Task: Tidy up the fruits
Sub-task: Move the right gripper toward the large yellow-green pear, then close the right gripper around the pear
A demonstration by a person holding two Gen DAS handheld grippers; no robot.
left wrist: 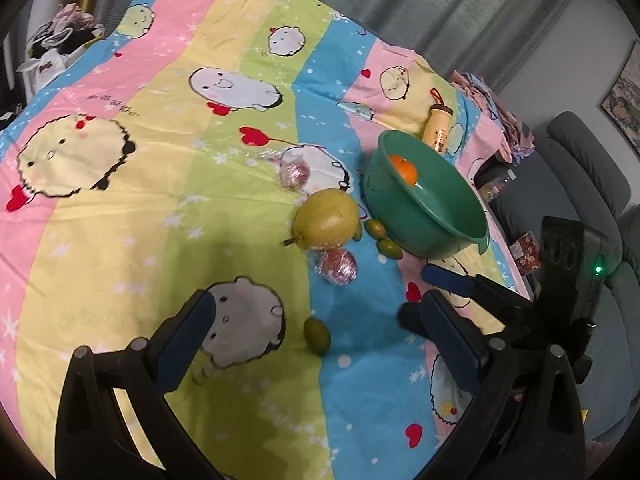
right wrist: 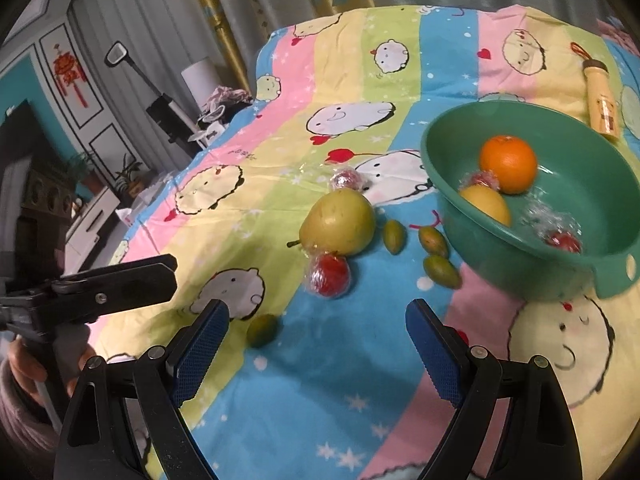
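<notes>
both grippers, left gripper (left wrist: 320, 332) and right gripper (right wrist: 318, 344), had fingers apart, empty, above the small green fruit (right wrist: 262, 330) on the striped cartoon cloth (right wrist: 280, 400); next likely: closing on it for the green plastic basin (right wrist: 472, 240).

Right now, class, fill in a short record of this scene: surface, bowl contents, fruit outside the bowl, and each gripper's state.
surface: striped cartoon cloth
bowl: green, holds an orange, a yellow fruit and wrapped red fruits
outside bowl: pear, two wrapped red fruits, four small green fruits
nearest fruit: small green fruit
left gripper: open, empty
right gripper: open, empty
</notes>
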